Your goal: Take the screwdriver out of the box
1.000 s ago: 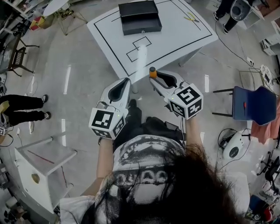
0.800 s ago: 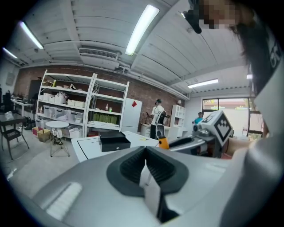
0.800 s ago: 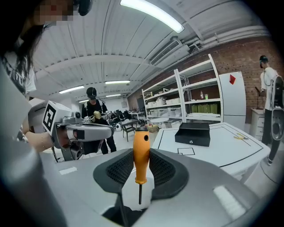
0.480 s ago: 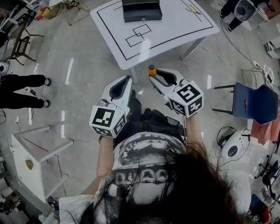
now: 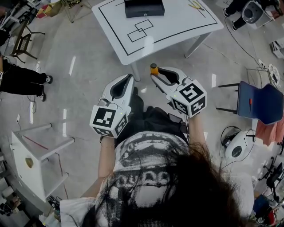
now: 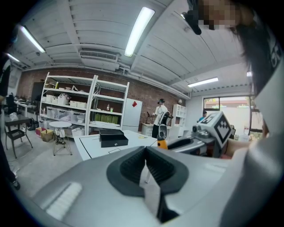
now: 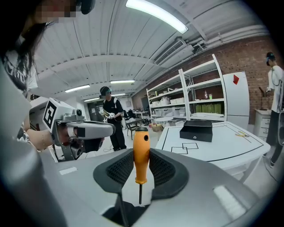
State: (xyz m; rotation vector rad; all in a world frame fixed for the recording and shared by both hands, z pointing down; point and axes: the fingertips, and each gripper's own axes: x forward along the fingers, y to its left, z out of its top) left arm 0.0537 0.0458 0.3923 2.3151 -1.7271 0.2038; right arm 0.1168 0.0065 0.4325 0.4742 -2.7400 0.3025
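Backed away from the white surface, the person now sees it and the black box higher in the head view than a second ago. At left, the left claw has its jaws closed together with nothing between them. Just right of it, the right claw is clamped on the orange handle of the screwdriver, which stands upright, shaft pointing down between the jaws, out of the box, over the floor and well apart from the surface. A blue chair stands at far right.
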